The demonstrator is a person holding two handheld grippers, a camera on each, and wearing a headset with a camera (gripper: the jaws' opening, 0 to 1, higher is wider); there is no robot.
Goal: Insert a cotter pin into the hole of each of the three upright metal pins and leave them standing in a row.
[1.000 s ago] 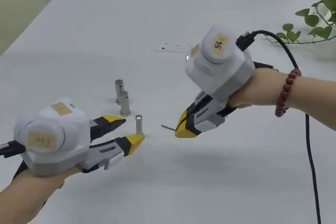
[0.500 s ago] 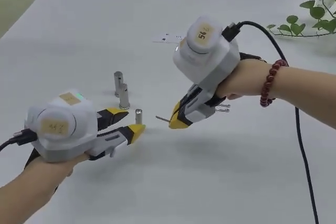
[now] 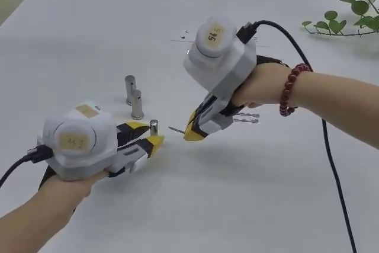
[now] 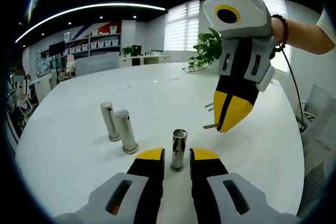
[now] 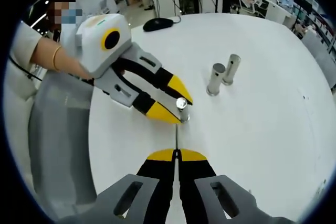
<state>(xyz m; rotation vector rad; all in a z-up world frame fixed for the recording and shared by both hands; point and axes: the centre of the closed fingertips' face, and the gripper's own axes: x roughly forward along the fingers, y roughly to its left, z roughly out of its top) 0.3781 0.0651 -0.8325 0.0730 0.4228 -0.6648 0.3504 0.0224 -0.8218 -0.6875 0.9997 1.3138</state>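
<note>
Tabletop [image 3: 266,194], white and smooth, lies under everything I see. Low over it I hold the left gripper [image 3: 151,134]. Its yellow-tipped jaws are released and stand one on each side of the nearest short grey metal pin [image 3: 154,127]. In the left gripper view there is a thin gap between this pin and each jaw. The pin stands upright on the table.

The right gripper [image 3: 192,133] is on the other side of that pin and tilted down toward it. Its jaws are clenched on a thin metal cotter pin [image 3: 176,129], which sticks out from the tips and points at the nearest pin. In the head view a small gap separates the cotter pin's end from the pin.

Two other upright grey metal pins [image 3: 134,96] stand just beside each other, a little beyond the nearest one and apart from it.

Two spare cotter pins [image 3: 247,118] lie flat on the table, just beside the hand that holds the right gripper.
</note>
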